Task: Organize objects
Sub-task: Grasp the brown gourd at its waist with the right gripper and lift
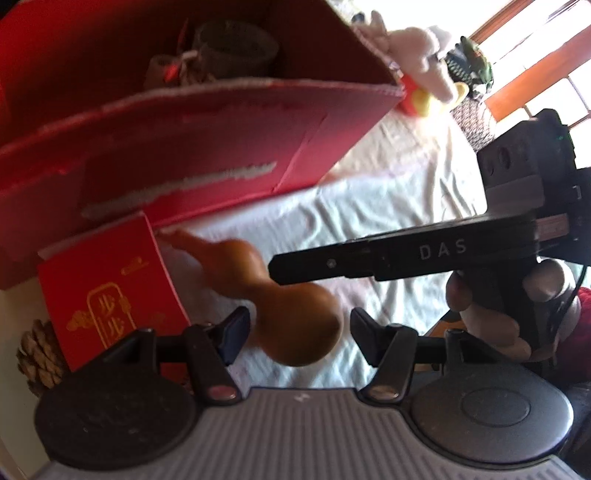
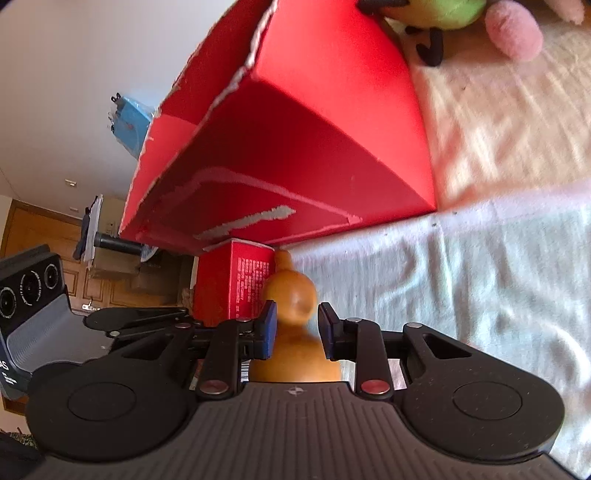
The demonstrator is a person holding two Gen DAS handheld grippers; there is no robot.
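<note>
Sunlight pours through a wood-framed window (image 1: 535, 74) onto a rumpled pale sheet (image 2: 480, 258), probably a bed. Beyond it stand a plain white wall (image 2: 92, 55) and wooden doors (image 2: 44, 236).

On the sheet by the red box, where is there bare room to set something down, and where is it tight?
Bare: the white sheet right of the gourd, up to the red box corner. Crowded: the box's foot, with the small red carton, pinecone and gourd bunched together; plush toys behind the box.
</note>
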